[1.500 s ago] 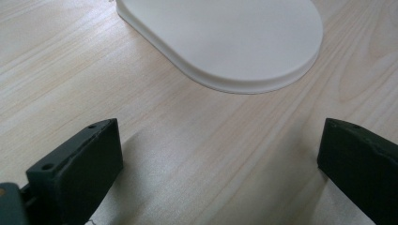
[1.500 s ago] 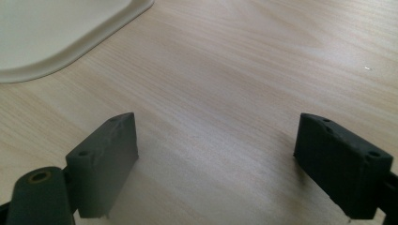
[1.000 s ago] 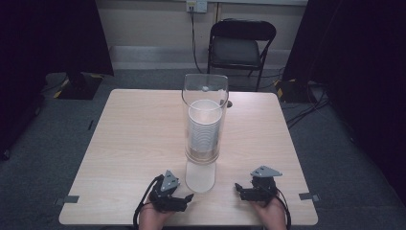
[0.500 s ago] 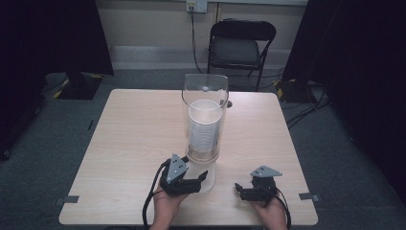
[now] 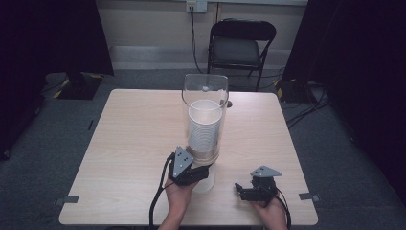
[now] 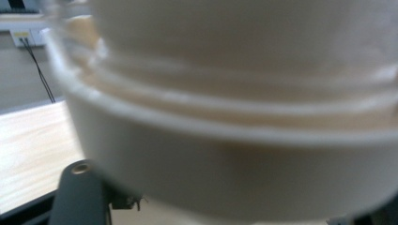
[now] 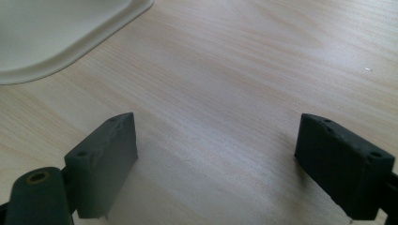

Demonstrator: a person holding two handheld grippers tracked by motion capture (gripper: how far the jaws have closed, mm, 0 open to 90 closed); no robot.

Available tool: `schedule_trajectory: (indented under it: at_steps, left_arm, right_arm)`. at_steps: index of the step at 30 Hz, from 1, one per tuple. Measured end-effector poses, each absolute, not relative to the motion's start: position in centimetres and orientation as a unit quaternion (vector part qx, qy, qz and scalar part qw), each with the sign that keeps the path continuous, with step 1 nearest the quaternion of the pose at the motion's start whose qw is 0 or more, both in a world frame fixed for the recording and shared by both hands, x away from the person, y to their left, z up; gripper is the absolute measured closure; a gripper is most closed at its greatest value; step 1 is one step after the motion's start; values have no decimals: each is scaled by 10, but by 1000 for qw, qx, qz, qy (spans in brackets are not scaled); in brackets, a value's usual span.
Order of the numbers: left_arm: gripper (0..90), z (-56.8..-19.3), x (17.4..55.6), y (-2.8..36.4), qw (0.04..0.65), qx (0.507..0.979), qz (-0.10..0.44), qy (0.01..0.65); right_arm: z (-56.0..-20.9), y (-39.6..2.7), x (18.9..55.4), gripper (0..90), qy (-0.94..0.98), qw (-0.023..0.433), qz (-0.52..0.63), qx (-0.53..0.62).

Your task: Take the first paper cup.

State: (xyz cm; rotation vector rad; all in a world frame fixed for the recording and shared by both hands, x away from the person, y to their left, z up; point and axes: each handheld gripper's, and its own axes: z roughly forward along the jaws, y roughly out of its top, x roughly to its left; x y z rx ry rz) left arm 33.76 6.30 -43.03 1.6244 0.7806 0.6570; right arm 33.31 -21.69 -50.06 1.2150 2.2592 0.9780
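Pale wooden tabletop (image 5: 129, 143) carries an upright clear plastic cylinder of stacked white cups (image 5: 205, 127), axis vertical. My left gripper (image 5: 198, 173) has moved against its base, jaws' state unclear; my right gripper (image 5: 242, 190) rests nearby, jaws apart.

Tabletop (image 5: 129, 143): light wood grain, roughly square, standing on grey carpet.

On it, near the front-centre: a white base (image 5: 207, 179) carrying a tall clear cylinder (image 5: 205, 103), upright, with a stack of white ribbed cups (image 5: 204, 129) inside (base edge also visible in the right gripper view, top left corner (image 7: 56, 33), rounded and flat on the wood).

Right claw (image 5: 243, 190) sits low at the front right, just beside the base but apart from it; contact with the wood cannot be told.

Remaining wood surface is bare grain.
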Motion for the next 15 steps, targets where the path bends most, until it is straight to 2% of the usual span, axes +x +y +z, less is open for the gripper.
schedule_trajectory:
  at_steps: [7, 15]
  left_arm:
    - [337, -436, 336, 60, 583, 677, 295, 338]
    - [347, -437, 336, 60, 573, 687, 298, 333]
  right_arm:
    - [-501, -217, 333, 127, 807, 197, 349, 434]
    - [-501, -217, 333, 127, 807, 197, 349, 433]
